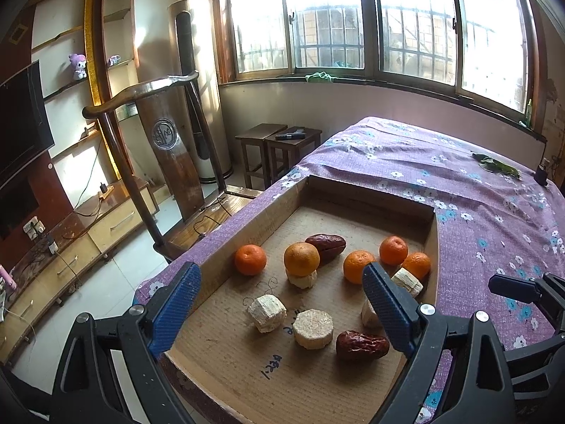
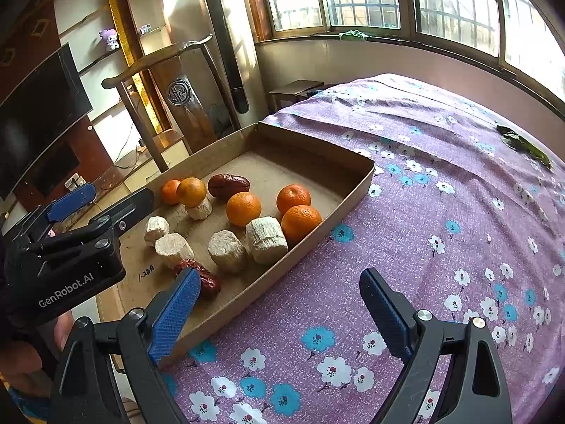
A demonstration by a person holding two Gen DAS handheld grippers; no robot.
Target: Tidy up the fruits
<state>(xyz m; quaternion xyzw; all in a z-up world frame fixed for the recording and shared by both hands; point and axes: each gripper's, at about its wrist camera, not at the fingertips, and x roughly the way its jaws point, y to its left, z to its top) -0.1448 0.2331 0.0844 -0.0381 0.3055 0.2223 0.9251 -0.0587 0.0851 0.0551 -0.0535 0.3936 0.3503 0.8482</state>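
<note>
A shallow cardboard tray [image 1: 247,212] [image 2: 339,205] lies on the purple flowered cloth. In it are several mandarins [image 1: 250,259] [image 2: 243,208], two dark red dates [image 1: 362,345] [image 2: 228,186] and several pale cut sugarcane chunks [image 1: 313,328] [image 2: 227,251]. One mandarin [image 1: 302,259] rests on top of a chunk. My left gripper [image 1: 279,304] is open and empty, hovering over the near end of the tray. My right gripper [image 2: 279,311] is open and empty, over the cloth beside the tray's right wall. The left gripper's fingers [image 2: 72,201] show at the left of the right wrist view.
The table [image 1: 494,212] spreads to the right under the cloth, with green leaves [image 2: 526,146] at its far side. A wooden chair [image 1: 169,148] stands at the table's left edge. Two stools [image 1: 279,148], a TV cabinet and windows lie beyond.
</note>
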